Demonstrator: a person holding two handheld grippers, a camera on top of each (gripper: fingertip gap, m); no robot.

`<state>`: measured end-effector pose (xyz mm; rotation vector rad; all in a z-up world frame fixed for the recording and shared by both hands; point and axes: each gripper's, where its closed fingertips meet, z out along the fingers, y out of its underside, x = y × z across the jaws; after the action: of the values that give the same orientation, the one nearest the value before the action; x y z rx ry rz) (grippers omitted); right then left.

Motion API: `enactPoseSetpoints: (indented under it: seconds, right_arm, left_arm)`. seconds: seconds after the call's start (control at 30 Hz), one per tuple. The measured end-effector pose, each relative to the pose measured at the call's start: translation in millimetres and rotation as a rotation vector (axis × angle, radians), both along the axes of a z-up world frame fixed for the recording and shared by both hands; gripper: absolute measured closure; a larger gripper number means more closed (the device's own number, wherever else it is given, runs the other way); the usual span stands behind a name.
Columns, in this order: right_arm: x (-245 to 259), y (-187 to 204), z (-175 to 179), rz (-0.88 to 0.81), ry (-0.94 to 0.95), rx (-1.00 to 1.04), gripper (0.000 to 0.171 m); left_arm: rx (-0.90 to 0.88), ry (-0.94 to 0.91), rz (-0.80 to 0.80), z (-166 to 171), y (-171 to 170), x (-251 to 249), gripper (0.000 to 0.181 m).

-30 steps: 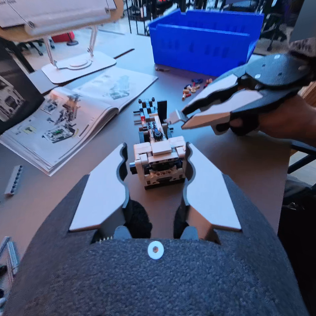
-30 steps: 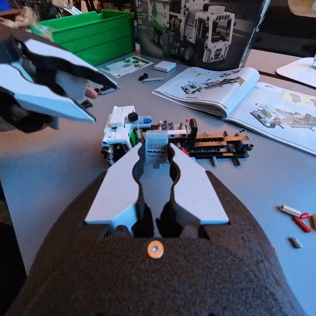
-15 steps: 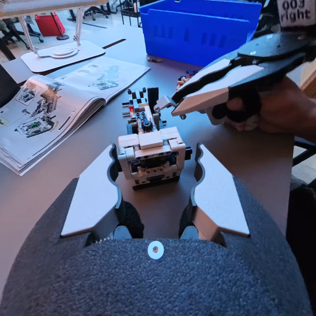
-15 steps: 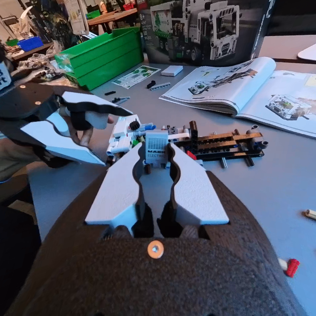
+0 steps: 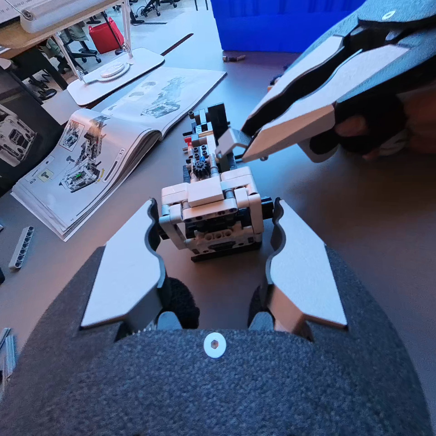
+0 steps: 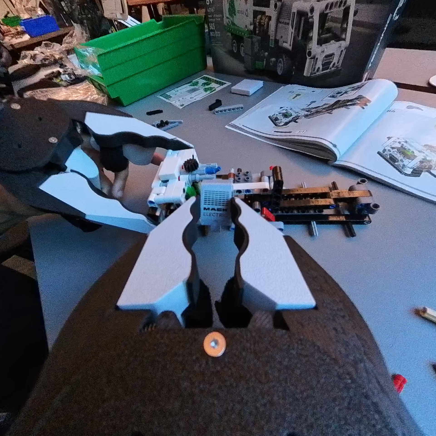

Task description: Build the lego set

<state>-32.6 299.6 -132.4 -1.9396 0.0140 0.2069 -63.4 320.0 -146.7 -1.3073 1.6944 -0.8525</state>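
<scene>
A: Grey panel piece (image 6: 215, 203), pinched in the right gripper (image 6: 213, 210) — why hover it there?

B: I'd judge it belongs on the truck chassis (image 6: 295, 203), just behind the white cab (image 5: 210, 207); it hangs right above that spot.

A: And the left gripper (image 5: 212, 217)?

B: Spread wide, fingers flanking the cab without clamping, probably ready to brace it. The chassis lies on the table (image 5: 342, 212), beside the open manual (image 5: 94, 153).

Dim, bluish indoor light with warm patches; wide-angle bending at the edges (near foreground slightly soft).
</scene>
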Motion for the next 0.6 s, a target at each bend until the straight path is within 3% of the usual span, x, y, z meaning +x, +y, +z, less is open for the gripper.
enactPoseSetpoints:
  seconds: [0.6]
  right_arm:
    - [3.0, 5.3, -2.3, -0.008, -0.032, -0.016, 0.147]
  left_arm:
    - [-0.001, -0.001, 0.001, 0.0, 0.2, 0.7, 0.086]
